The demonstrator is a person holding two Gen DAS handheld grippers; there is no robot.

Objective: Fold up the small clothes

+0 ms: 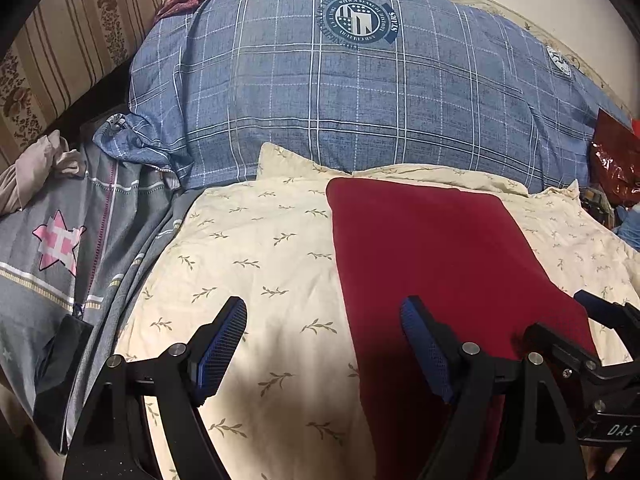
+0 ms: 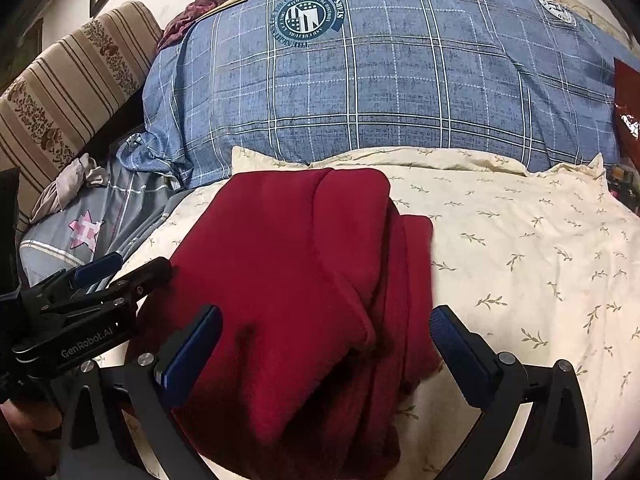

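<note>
A dark red garment (image 2: 288,280) lies folded lengthwise on a cream leaf-print cover (image 2: 520,248), with a narrower layer showing along its right side. My right gripper (image 2: 326,324) is open, its jaws standing on either side of the garment's near end, holding nothing. My left gripper (image 1: 324,320) is open and empty over the cream cover (image 1: 248,248), its right finger at the left edge of the red garment (image 1: 452,264). The left gripper also shows at the left in the right wrist view (image 2: 116,272). The right gripper's tip shows at the right in the left wrist view (image 1: 600,312).
A big blue plaid duvet (image 1: 352,92) is piled behind the cream cover. A grey cover with a pink star (image 1: 60,244) and a beige cloth (image 1: 36,168) lie to the left. A striped sofa back (image 1: 72,40) stands far left. A red shiny bag (image 1: 616,160) is at the right.
</note>
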